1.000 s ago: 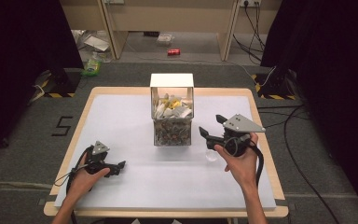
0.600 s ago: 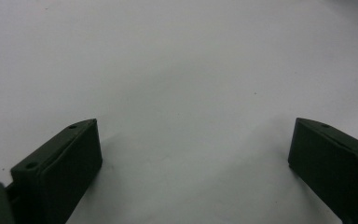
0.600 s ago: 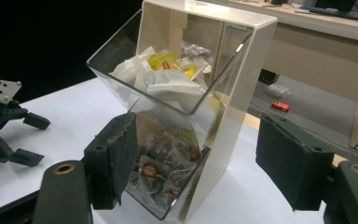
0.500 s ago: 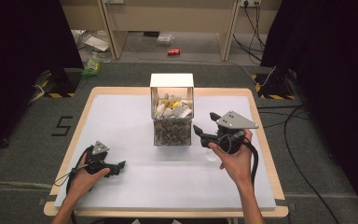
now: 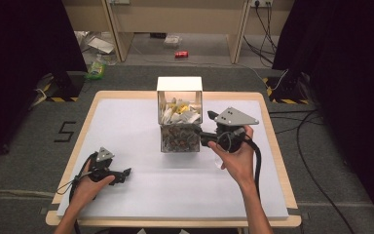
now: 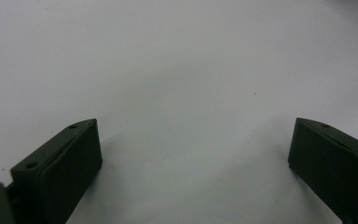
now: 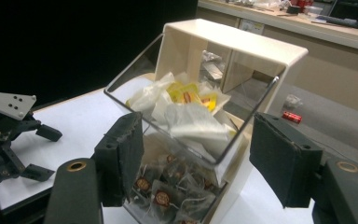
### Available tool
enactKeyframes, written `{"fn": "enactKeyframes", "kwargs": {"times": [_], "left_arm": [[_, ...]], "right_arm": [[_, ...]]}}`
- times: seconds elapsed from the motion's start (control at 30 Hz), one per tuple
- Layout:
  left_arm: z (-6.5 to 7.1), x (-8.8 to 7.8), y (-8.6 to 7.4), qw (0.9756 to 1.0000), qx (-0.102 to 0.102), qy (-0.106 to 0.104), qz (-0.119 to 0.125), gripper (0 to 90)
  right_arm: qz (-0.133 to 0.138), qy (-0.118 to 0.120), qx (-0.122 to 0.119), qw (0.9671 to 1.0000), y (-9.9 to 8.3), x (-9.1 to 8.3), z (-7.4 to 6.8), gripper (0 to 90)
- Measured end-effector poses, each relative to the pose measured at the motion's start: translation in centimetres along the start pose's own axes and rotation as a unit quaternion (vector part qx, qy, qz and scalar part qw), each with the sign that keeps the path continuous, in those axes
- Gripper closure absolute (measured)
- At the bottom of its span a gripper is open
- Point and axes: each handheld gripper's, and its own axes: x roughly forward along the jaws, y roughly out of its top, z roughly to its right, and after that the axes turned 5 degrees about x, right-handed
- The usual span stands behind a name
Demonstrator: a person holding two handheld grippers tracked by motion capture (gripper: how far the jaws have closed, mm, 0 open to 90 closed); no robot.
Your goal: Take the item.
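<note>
The clear tea-bag dispenser box [image 5: 179, 117] stands near the middle of the white table [image 5: 126, 122], a little toward its far edge, under a cream lid. Its upper tray holds white and yellow sachets [image 7: 186, 105]; the lower compartment is packed with dark tea bags [image 7: 163, 196] bearing round labels.

Your right gripper [image 5: 205, 135] sits just beside the box's right side, aimed at it. In the right gripper view [image 7: 200, 163] its jaws frame the tilted clear front of the box; they have just been closing but stand apart, with no pad pressing on anything.

Your left gripper [image 5: 121, 174] rests low over the near left part of the table, well apart from the box. In the left gripper view [image 6: 191, 168] its jaws are spread wide over bare white surface, with nothing between them.
</note>
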Motion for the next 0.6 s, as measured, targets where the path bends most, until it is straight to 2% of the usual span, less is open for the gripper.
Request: {"fn": "enactKeyframes", "kwargs": {"times": [0.5, 0.6], "left_arm": [[0.0, 0.0, 0.0, 1.0000, 0.000, 0.000, 0.000, 1.8], [0.0, 0.0, 0.0, 1.0000, 0.000, 0.000, 0.000, 1.8]], "right_arm": [[-0.015, 0.016, -0.012, 0.9997, 2.2, 2.0, 0.0, 40.4], [-0.027, 0.018, -0.017, 0.9993, 2.4, 2.9, -0.1, 41.8]]}}
